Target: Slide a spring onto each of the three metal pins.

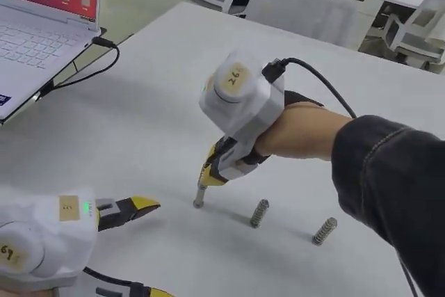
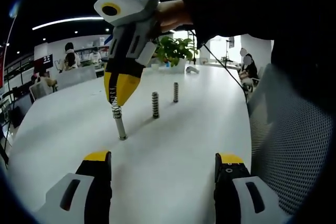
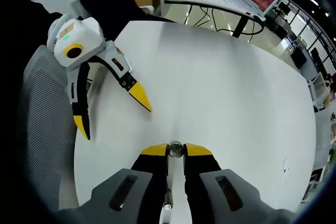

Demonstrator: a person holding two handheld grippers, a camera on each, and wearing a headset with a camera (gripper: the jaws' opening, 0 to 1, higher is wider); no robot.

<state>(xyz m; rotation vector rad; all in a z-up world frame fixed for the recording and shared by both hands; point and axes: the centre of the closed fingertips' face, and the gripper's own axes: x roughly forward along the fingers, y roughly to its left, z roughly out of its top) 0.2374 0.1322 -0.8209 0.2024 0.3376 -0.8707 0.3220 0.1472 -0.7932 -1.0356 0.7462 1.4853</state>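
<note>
**On the white table point(image 1: 139, 116): a spring point(image 2: 116, 109) at the bare pin point(image 1: 199, 198)**

Head view: we see the right gripper point(image 1: 204, 184) tilted down over the bare pin. The middle pin point(image 1: 259, 213) and far pin point(image 1: 325, 231), in a row beside it, stand fully sprung. Left gripper view: the right gripper grasps the spring at the bare pin's top. The left gripper point(image 2: 163, 161) has its jaws released, empty. Right gripper view: we look along clenched jaws onto the spring's end.
</note>
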